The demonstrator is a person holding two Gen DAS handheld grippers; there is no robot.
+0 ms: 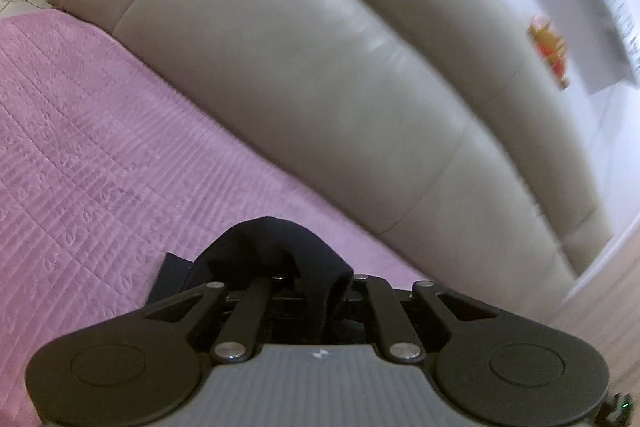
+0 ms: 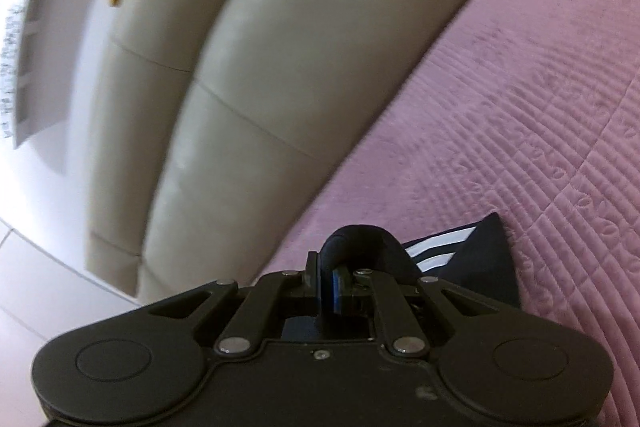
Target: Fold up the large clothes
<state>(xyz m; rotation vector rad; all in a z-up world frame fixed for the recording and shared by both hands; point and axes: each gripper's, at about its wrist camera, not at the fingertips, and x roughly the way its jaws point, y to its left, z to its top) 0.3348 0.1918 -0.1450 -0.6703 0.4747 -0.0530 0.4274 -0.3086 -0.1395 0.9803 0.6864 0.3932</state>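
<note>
bedspread (image 1: 100, 131) pink-mauve, quilted: fine parallel ribbing split into square panels, small stitched loop motifs along the panel seams. same pattern on the right wrist view.
headboard (image 1: 304, 75) pale beige-grey, glossy, plain, thin darker seam lines between cushions.
garment (image 1: 276, 247) black / very dark navy, plain on the left wrist view; on the right wrist view it has white diagonal stripes (image 2: 440, 247) on the dark cloth.
left gripper (image 1: 316, 291) matte black linkages, silver rivets, grey ribbed body.
right gripper (image 2: 330, 287) matte black, silver rivets, blue edge on one finger pad.
wall decoration (image 1: 548, 51) red, orange and yellow, blurred.
wall white.
</note>
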